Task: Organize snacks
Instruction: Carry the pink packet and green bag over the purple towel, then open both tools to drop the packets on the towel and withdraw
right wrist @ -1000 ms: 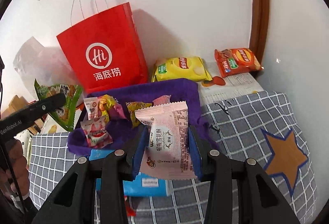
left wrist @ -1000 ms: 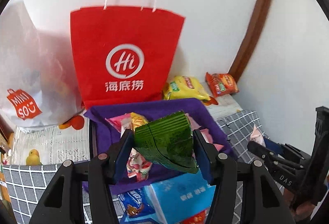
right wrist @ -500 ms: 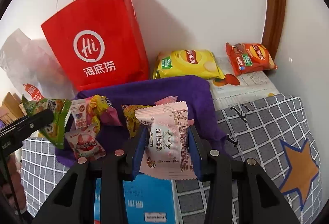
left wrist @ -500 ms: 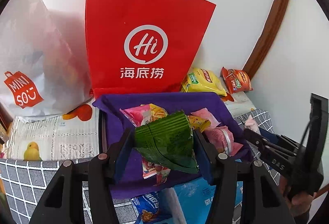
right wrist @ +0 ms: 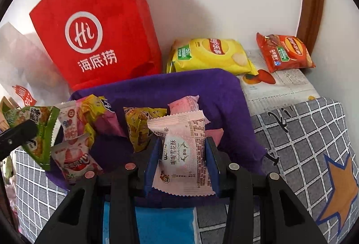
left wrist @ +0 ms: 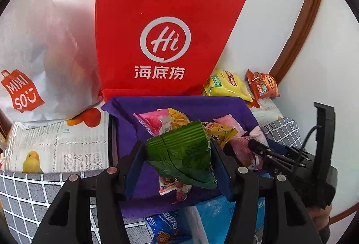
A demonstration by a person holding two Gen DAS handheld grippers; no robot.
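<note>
My left gripper (left wrist: 179, 152) is shut on a green snack packet (left wrist: 182, 154) and holds it over the near part of a purple cloth-lined basket (left wrist: 179, 102). My right gripper (right wrist: 182, 147) is shut on a pale pink snack packet (right wrist: 182, 152) above the same basket (right wrist: 213, 82). Several small packets lie in the basket, among them a yellow one (right wrist: 139, 127) and a strawberry one (right wrist: 76, 158). The green packet also shows in the right wrist view (right wrist: 40, 129) at the left. The right gripper shows in the left wrist view (left wrist: 280, 158) at the right.
A red paper bag (left wrist: 161, 37) stands behind the basket against the wall, with a white plastic bag (left wrist: 33, 60) to its left. A yellow chip bag (right wrist: 211, 54) and an orange-red chip bag (right wrist: 285, 52) lie at the back right. A blue box (right wrist: 163, 223) lies in front of the basket.
Both grippers have moved forward toward the basket and the red bag, each still holding its packet. The right gripper now hangs over the basket's inside.
</note>
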